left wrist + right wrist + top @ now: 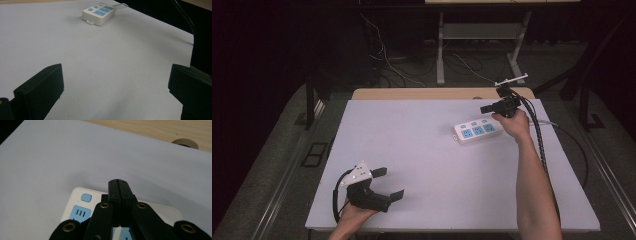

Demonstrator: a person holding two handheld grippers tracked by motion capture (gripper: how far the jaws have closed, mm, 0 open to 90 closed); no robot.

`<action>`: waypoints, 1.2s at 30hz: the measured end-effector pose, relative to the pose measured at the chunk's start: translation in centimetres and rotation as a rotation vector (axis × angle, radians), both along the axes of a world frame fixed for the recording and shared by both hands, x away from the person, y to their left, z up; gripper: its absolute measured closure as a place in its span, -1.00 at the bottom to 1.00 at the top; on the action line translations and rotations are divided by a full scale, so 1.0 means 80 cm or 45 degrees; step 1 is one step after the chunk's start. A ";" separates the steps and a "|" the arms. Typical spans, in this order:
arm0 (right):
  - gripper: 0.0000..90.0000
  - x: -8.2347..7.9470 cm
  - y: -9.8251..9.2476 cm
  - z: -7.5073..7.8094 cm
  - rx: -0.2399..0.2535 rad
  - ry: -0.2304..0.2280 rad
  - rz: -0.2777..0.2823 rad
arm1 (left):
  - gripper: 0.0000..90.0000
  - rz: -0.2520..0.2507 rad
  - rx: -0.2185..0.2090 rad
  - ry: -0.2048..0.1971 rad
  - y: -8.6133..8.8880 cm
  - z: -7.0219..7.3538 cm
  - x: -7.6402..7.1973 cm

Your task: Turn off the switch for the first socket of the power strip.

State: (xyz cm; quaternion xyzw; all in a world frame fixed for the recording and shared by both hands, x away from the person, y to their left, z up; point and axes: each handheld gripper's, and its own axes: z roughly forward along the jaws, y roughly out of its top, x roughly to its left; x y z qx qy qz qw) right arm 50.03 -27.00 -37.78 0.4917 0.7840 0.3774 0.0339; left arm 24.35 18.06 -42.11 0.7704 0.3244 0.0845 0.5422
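My right gripper (pixel 119 185) hides the middle of the power strip (pixel 82 206) in its own view, where the strip's near end is also cut off. I count one strip, with three blue socket panels in the high view, and two grippers. The strip (pixel 477 131) lies at the table's (pixel 422 150) far right, directly under my right gripper (jaws pressed together, empty). My left gripper (pixel 389 182) rests spread wide, well apart at the near left.
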 end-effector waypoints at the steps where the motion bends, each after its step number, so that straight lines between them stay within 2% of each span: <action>1: 0.99 0.001 0.000 -0.002 -0.008 0.003 -0.010 | -1.00 -0.001 0.000 -0.002 0.000 0.000 0.000; 9: 0.99 0.006 -0.001 -0.017 -0.037 0.031 -0.056 | -1.00 -0.001 -0.001 -0.003 0.000 0.000 0.000; 13: 0.99 0.006 -0.004 -0.029 -0.031 0.045 -0.062 | -1.00 -0.002 0.002 -0.004 0.000 0.000 0.000; 21: 0.99 0.005 -0.008 -0.050 -0.079 0.084 -0.093 | -1.00 -0.004 0.008 -0.004 -0.001 0.000 0.000; 26: 0.99 0.004 -0.012 -0.053 -0.047 0.064 -0.094 | -1.00 -0.005 0.011 -0.002 -0.001 -0.001 0.001; 32: 1.00 0.002 -0.009 -0.053 -0.085 0.032 -0.068 | -1.00 -0.021 0.027 -0.003 -0.003 -0.001 0.000; 36: 1.00 0.002 -0.010 -0.053 -0.078 0.027 -0.064 | -1.00 -0.025 0.030 -0.004 -0.004 -0.002 0.000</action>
